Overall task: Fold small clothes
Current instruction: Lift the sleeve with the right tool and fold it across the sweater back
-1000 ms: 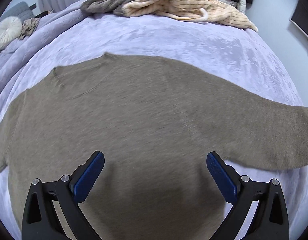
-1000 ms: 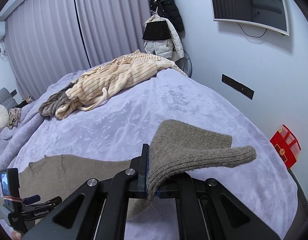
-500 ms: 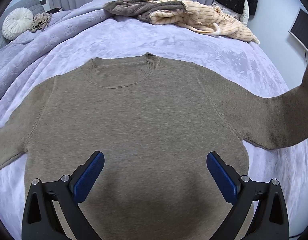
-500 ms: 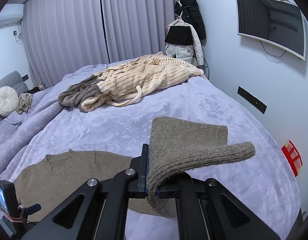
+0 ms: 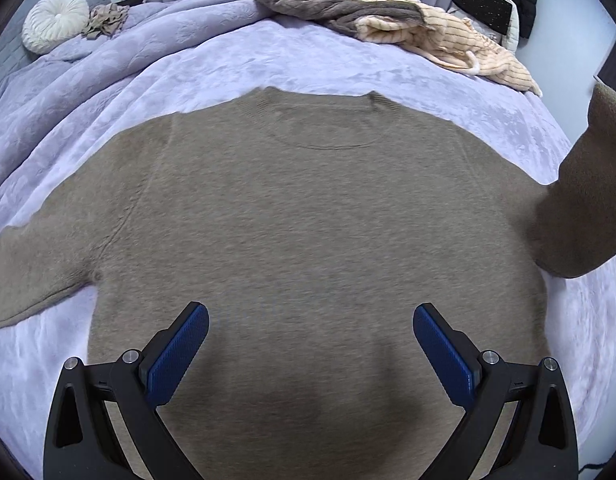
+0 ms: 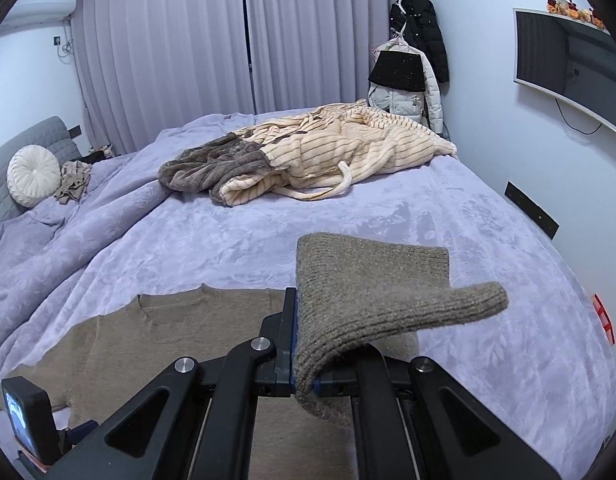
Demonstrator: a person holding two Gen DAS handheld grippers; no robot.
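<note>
A brown knit sweater [image 5: 308, 220] lies flat on the lilac bedspread [image 5: 308, 64], neck away from me, and shows in the right wrist view [image 6: 148, 344] too. My left gripper [image 5: 309, 344] is open and empty, hovering over the sweater's lower body. My right gripper [image 6: 304, 360] is shut on the sweater's right sleeve cuff [image 6: 371, 284] and holds it lifted above the bed. The raised sleeve shows at the right edge of the left wrist view [image 5: 579, 200]. The left sleeve [image 5: 32, 272] lies spread out flat.
A heap of cream striped and grey clothes [image 6: 308, 156] lies at the far side of the bed. A round white cushion [image 6: 32, 176] rests by the grey headboard at the left. Jackets [image 6: 411, 72] hang in the corner, and a screen [image 6: 567, 60] is on the right wall.
My right gripper has lifted the sleeve cuff higher and carried it towards the sweater body. My left gripper has drawn back, so the whole sweater with its neck shows.
</note>
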